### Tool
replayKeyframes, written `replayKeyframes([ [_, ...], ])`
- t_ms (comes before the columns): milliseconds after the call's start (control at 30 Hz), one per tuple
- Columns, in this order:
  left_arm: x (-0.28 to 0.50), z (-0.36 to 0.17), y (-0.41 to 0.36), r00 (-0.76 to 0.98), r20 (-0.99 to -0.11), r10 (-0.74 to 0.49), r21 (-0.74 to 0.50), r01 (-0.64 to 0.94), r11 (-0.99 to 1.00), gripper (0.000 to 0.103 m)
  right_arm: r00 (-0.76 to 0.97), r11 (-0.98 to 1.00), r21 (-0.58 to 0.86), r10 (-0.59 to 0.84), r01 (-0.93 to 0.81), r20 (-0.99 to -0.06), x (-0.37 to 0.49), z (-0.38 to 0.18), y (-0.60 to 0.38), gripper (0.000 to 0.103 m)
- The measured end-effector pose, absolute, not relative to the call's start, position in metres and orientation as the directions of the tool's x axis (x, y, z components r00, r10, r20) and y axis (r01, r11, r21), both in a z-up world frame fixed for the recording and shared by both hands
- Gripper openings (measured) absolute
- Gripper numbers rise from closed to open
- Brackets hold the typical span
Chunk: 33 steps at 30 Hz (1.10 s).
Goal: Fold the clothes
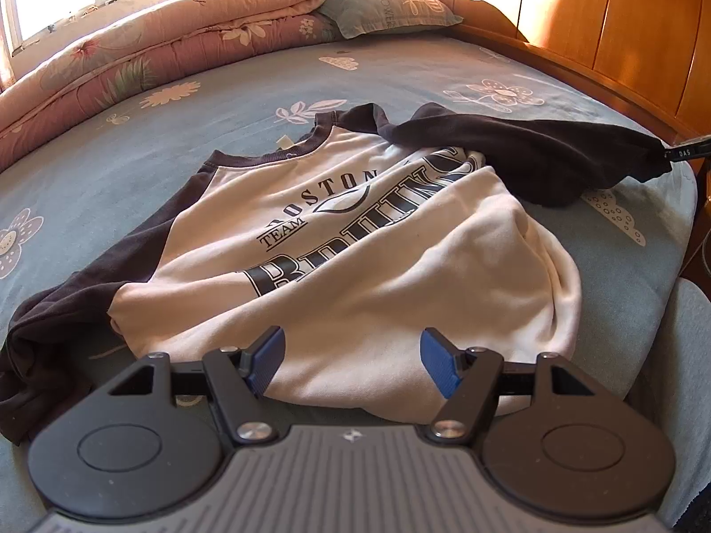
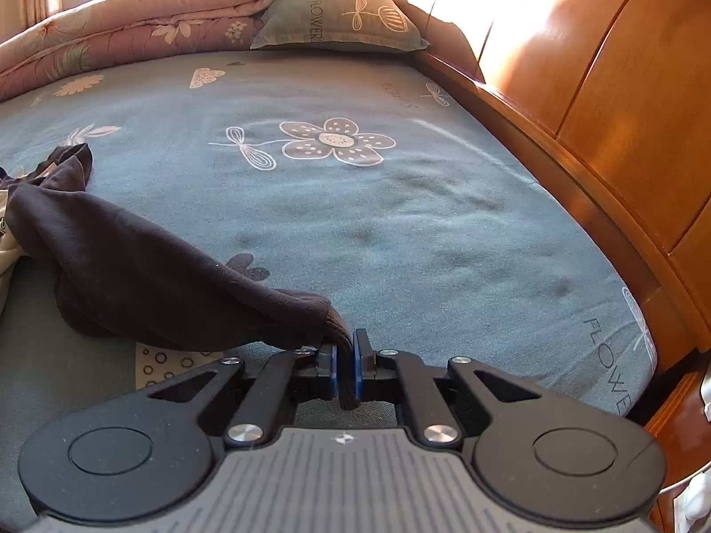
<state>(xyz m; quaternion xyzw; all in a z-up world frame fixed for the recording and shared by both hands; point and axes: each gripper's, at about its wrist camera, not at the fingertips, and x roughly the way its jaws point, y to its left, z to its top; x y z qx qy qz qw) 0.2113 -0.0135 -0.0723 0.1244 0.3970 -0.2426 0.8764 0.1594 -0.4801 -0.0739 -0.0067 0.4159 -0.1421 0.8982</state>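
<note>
A cream sweatshirt (image 1: 355, 240) with dark sleeves and a "Boston Bruins" print lies face up on the bed, its hem bunched toward me. My left gripper (image 1: 351, 357) is open and empty, just above the hem. My right gripper (image 2: 345, 348) is shut on the cuff of the right dark sleeve (image 2: 146, 275) and holds it stretched out to the right, slightly off the sheet. That sleeve also shows in the left wrist view (image 1: 533, 155), with the right gripper's tip (image 1: 684, 151) at its end. The left sleeve (image 1: 57, 311) lies crumpled at the left.
The bed has a blue-grey flowered sheet (image 2: 400, 204). A folded pink quilt (image 1: 146, 40) and a pillow (image 2: 337, 17) lie at the far end. A wooden headboard (image 2: 600, 89) runs along the right side, close to the bed edge.
</note>
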Motion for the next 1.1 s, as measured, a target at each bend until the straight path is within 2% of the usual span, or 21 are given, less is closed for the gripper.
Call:
replayKeyframes([
  [333,0.217,-0.07,-0.017,0.568,-0.763,-0.309,0.038,0.516,0.856,0.069,0.66,0.945,0.066,-0.172,0.32,-0.732,0.205,-0.04,-0.545,0.01],
  [567,0.226,-0.073,-0.019,0.561,-0.78,-0.278,0.048,0.497,0.867,0.069,0.599,0.835,0.124,-0.273,0.536,-0.753,0.253,-0.041,-0.636,0.01],
  [700,0.23,-0.073,-0.023,0.558,-0.781,-0.281,0.043,0.497,0.867,0.069,0.569,0.794,0.152,-0.274,0.589,-0.775,0.261,-0.055,-0.656,0.012],
  [800,0.231,-0.073,-0.028,0.553,-0.784,-0.283,0.048,0.509,0.859,0.069,0.56,0.806,0.135,-0.27,0.576,-0.783,0.262,-0.064,-0.652,0.02],
  [933,0.23,-0.073,-0.034,0.55,-0.783,-0.291,0.049,0.521,0.852,0.071,0.556,0.817,0.123,-0.265,0.563,-0.788,0.26,-0.074,-0.647,0.035],
  [1100,0.231,-0.076,-0.041,0.542,-0.789,-0.288,0.058,0.534,0.844,0.072,0.613,0.779,0.195,-0.284,0.595,-0.737,0.248,-0.066,-0.662,0.039],
])
